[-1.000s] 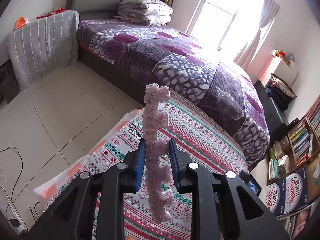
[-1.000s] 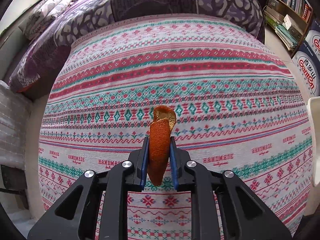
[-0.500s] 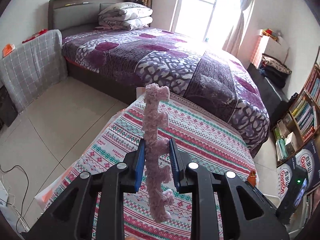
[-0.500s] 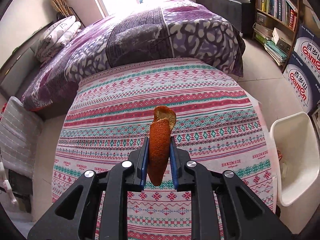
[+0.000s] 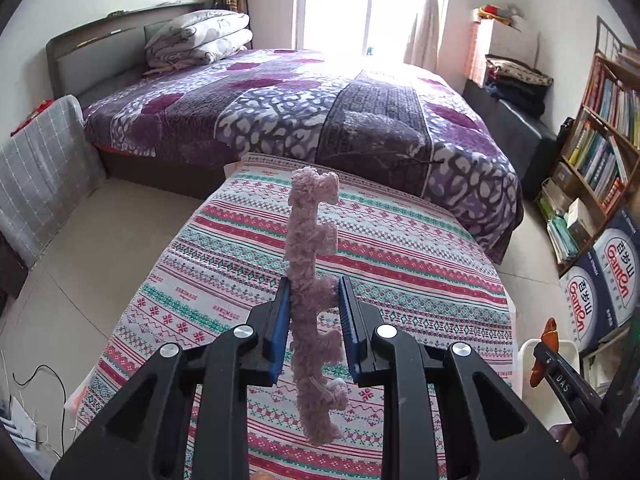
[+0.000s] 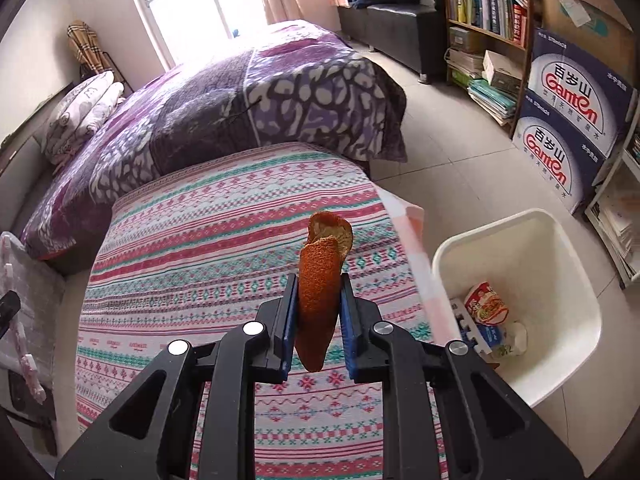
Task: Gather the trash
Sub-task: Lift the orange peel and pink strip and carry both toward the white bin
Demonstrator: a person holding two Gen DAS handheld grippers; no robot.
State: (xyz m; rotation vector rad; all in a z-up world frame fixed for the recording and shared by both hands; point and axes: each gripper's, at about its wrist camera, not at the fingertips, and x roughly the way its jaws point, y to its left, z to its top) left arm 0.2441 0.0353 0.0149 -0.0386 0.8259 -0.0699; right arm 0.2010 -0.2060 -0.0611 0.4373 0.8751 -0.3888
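My left gripper is shut on a pink foam strip with notched edges, held upright above the striped tablecloth. My right gripper is shut on a piece of orange peel, held high over the same tablecloth. A white trash bin stands on the floor to the right of the table, with a snack wrapper and other rubbish inside. In the left wrist view the right gripper with the peel shows at the far right, by the bin's rim.
A bed with a purple blanket lies beyond the table. A bookshelf and stacked water cartons stand at the right. A covered grey chair is at the left. Cables lie on the tiled floor.
Both grippers have risen and tilted up, still holding their items. The right gripper has swung right, so the white bin has come fully into its view.
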